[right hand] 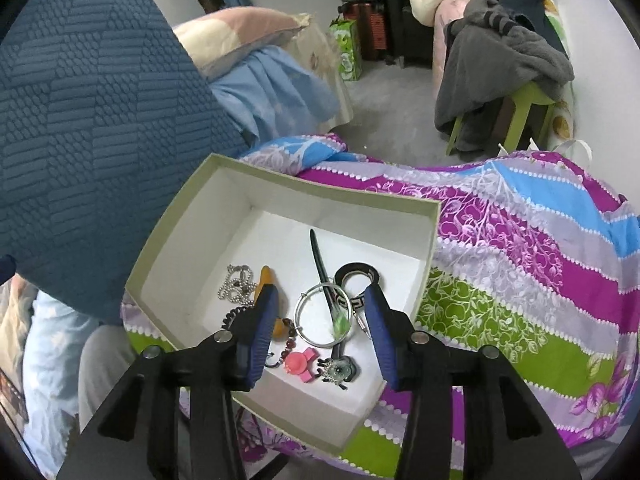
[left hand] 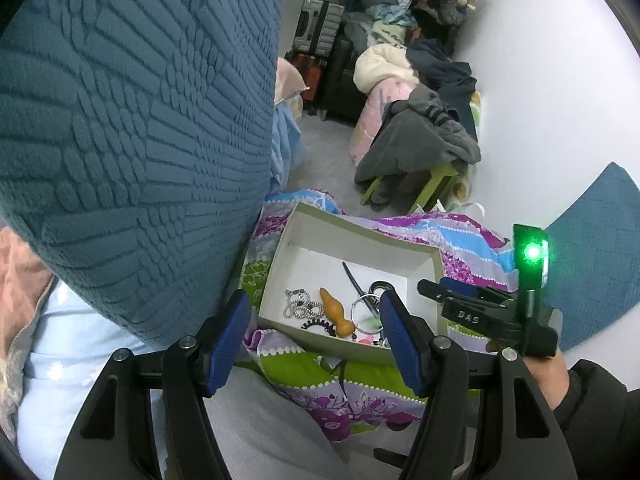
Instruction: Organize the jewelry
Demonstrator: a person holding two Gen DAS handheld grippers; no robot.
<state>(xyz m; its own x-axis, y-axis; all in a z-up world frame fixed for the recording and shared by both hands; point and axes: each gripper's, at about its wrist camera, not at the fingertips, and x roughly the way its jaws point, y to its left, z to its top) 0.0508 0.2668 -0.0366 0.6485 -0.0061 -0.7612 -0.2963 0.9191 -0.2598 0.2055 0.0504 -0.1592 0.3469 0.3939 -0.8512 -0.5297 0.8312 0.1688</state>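
Left wrist view: your left claw (left hand: 316, 334) stands wide and empty, hovering at the near edge of the open box (left hand: 362, 232), which rests on the floral bedspread (left hand: 448, 236). Inside the box you have a ball chain (left hand: 301, 306), an orange wooden pendant (left hand: 335, 312), a silver bangle (left hand: 364, 309) and a dark hair stick (left hand: 358, 286). Your right claw (left hand: 430, 290) enters from the right, at the box's right wall; from this side you cannot tell its gape. Right wrist view: your right claw (right hand: 320, 328) is partly open, nothing between its pads, poised over the box (right hand: 280, 178) just above the silver bangle (right hand: 322, 312). Listed around that bangle: hair stick (right hand: 320, 258) crossing it, black band (right hand: 356, 276) behind, ball chain (right hand: 236, 286) to the left, pink charm (right hand: 298, 362) and a beaded brooch (right hand: 338, 370) in front. Handling, as a judgement: all pieces look light. The bangle is probably stiff, smooth and slippery, so take it across the rim. The chain will be limp and likely to slither; pinch it at the bunched middle. The brooch looks delicate; grip its body, not its beads.
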